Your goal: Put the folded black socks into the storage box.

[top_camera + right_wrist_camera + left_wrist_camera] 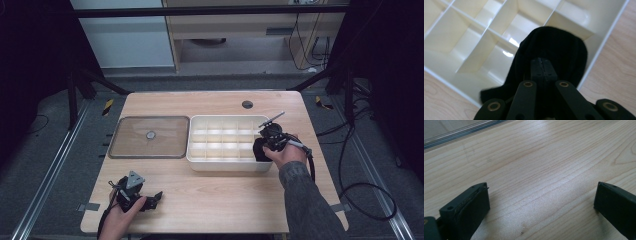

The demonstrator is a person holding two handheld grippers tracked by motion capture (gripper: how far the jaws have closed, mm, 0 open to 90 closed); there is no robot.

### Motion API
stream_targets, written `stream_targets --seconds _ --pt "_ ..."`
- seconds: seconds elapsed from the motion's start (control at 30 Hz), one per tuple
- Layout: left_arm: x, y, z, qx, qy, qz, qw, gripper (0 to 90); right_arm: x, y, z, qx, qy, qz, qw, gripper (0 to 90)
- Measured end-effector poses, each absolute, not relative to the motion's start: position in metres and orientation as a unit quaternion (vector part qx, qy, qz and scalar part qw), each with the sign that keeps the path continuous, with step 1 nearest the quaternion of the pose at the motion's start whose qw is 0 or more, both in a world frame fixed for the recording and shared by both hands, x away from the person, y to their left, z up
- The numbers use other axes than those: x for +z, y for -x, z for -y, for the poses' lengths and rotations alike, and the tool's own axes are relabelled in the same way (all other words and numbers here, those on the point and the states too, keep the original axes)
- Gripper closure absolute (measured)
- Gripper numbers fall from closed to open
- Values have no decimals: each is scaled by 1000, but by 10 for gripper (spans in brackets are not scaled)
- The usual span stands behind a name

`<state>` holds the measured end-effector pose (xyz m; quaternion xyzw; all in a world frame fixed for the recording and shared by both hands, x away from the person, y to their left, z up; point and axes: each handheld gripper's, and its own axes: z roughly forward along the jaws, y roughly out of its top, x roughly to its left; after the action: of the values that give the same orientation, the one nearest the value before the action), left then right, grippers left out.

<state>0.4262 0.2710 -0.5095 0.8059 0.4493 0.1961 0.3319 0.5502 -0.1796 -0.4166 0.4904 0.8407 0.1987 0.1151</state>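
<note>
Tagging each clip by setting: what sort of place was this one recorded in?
Most likely a lab or workshop recording station, not a home. A bare wooden table stands inside a dark metal frame, cables trail over the grey floor, and the work is staged: a white divided tray with its clear lid beside it.

1. A white divided tray [200, 161] sits at the centre of the wooden counter [215, 195].
2. A clear lid [165, 136] lies flat just left of the tray.
3. At centre right, the right hand-held gripper [262, 148] holds a black cloth [259, 151] over the tray's lower right corner.
4. At lower left, the left hand-held gripper [157, 196] rests on the counter, jaws apart.
</note>
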Motion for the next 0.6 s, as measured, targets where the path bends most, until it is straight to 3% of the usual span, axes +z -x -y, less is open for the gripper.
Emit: stream_targets --seconds 0.6 --pt "-509 -426 -270 195 -808 -446 331 0 -428 -544 181 196 -498 -839 95 900"
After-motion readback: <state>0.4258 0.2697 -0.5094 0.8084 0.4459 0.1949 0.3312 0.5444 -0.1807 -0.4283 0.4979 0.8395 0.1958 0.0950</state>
